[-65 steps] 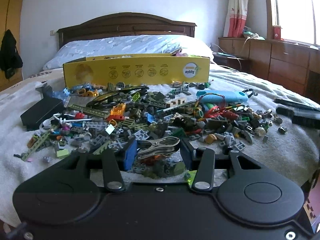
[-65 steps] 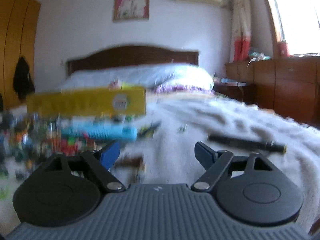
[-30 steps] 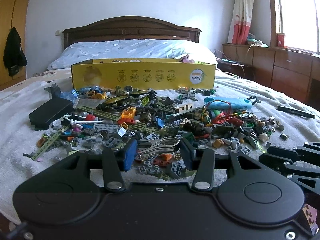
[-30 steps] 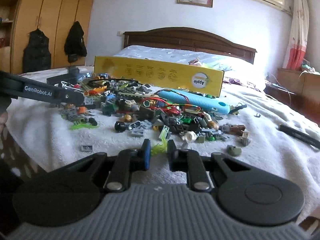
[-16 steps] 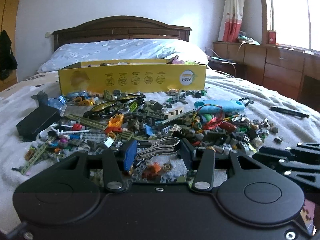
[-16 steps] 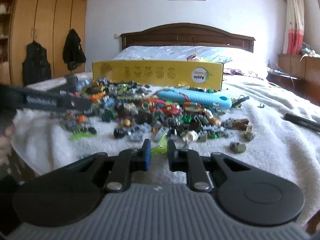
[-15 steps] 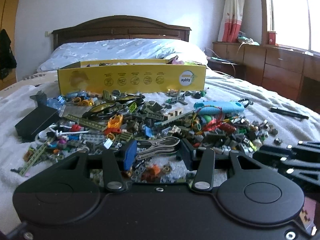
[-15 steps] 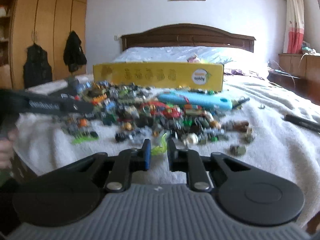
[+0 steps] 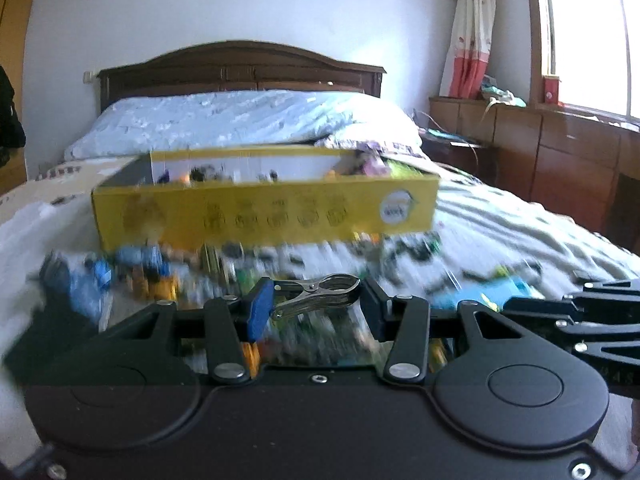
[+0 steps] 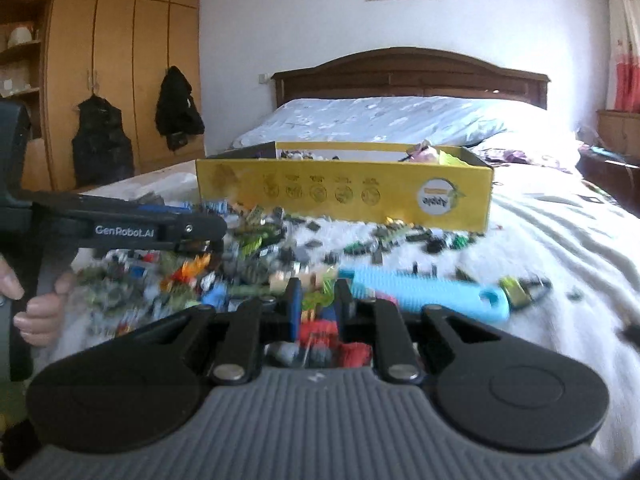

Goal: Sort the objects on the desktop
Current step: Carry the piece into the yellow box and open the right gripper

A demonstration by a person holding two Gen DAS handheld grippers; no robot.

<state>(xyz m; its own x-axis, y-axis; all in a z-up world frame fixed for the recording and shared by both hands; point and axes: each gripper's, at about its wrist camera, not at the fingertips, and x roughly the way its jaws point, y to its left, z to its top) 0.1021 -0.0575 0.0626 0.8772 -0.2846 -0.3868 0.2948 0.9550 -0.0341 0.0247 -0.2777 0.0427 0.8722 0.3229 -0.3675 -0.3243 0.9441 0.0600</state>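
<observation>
Blur smears toy pile (image 9: 280, 268) below left hand-held gripper's (image 9: 316, 300) clip (image 9: 320, 294)

You get bright daylight from the blown-out window (image 9: 592, 40); motion blur smears the small toy pieces in front of the long yellow cardboard box (image 9: 264, 212), and fisheye bends the edges.

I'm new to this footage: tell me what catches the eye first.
A long yellow box lies across the bed, and a heap of small toy bricks spreads in front of it. The left gripper holds a metal clip, and the right gripper pinches a small green piece.
</observation>
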